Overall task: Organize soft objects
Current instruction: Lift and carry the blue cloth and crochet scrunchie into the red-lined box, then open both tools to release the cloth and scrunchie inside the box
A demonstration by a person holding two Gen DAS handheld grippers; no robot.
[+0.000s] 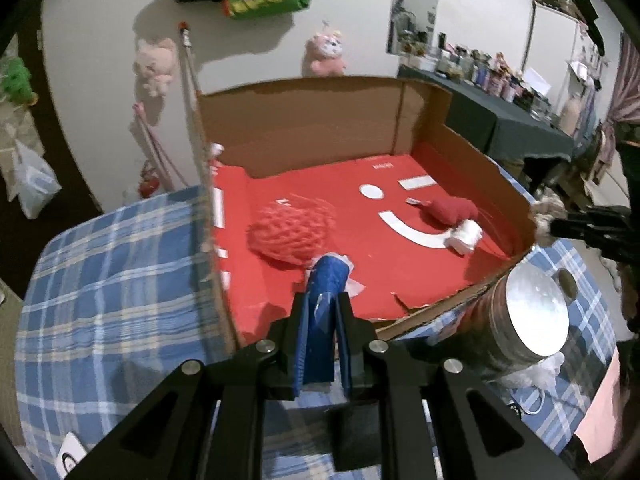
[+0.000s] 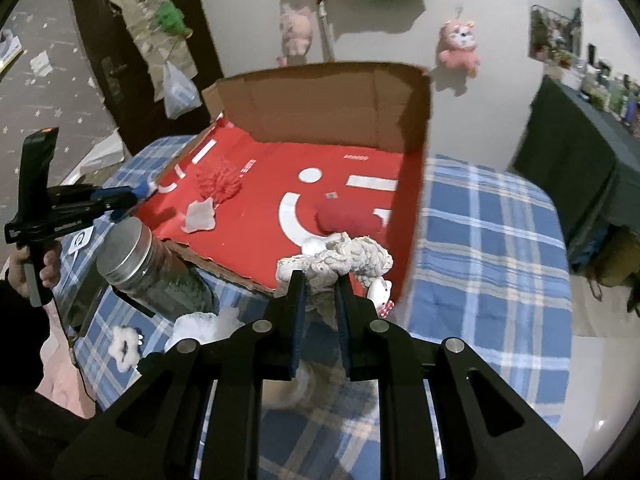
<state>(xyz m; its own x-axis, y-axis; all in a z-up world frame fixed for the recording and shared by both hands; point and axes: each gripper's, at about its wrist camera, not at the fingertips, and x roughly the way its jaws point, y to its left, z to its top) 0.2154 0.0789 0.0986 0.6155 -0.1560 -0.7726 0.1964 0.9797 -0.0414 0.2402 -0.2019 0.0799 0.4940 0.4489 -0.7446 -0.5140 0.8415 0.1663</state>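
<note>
1. The left gripper (image 1: 323, 300) is clamped on a blue soft object (image 1: 326, 280). Its rolled tip pokes out past the fingers, with a scrap of white showing beside it; the lower end is cut off behind the gripper body, so its full shape cannot be made out.
2. The right gripper (image 2: 320, 292) is clamped on a cream fuzzy object (image 2: 344, 258) that bunches up above the fingers. The part hanging below, between the fingers, is blurred.
3. Both held things hang over the near edge of a cardboard box (image 1: 304, 120) with a red floor (image 1: 360, 264) printed with white shapes.
4. Inside the box lie a red knitted bundle (image 1: 290, 234), a dark red soft roll (image 1: 452, 208) with a white end (image 1: 464, 237), and, in the right wrist view, a pale flat scrap (image 2: 200, 216) near the front.
5. A small white and pink toy (image 2: 380, 294) sits just beside the right gripper's fingers, half hidden by them.
6. A jar with a metal lid (image 1: 534, 312) stands on the blue plaid cloth (image 1: 112, 280), just beside the box's near wall; its contents are too dark to read.
7. In the right wrist view the person's hand (image 2: 36, 268) holds the left gripper's handle at the frame edge.
8. White fluffy items (image 2: 124, 344) lie on the cloth near the jar, partly covered by the gripper body.
</note>
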